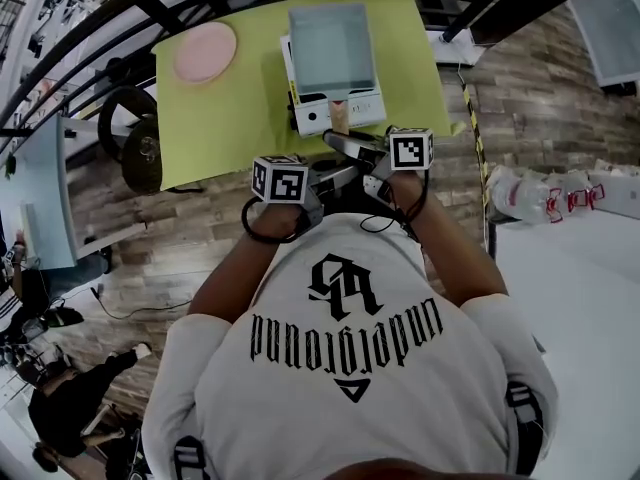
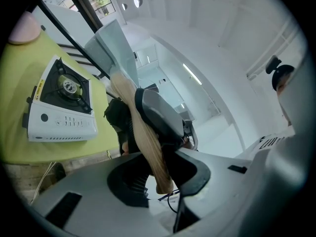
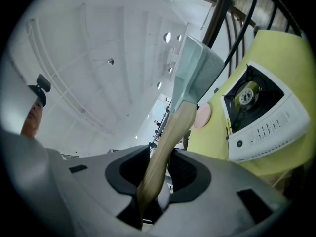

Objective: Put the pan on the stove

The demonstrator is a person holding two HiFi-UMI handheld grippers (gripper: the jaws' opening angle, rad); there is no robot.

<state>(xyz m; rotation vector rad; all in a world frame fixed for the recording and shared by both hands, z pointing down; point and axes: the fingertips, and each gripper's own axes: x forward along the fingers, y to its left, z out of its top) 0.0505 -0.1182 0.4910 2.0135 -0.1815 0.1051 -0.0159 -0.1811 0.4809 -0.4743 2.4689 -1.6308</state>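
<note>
Fingers of both grippers clamped on pan handle; burner hidden from head view

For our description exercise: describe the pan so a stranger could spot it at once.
Find the yellow-green table; a white stove sits at its near edge. The pan is held above that stove. It alone is square and pale grey-blue with a light wooden handle; the pink plate nearby is round.
</note>
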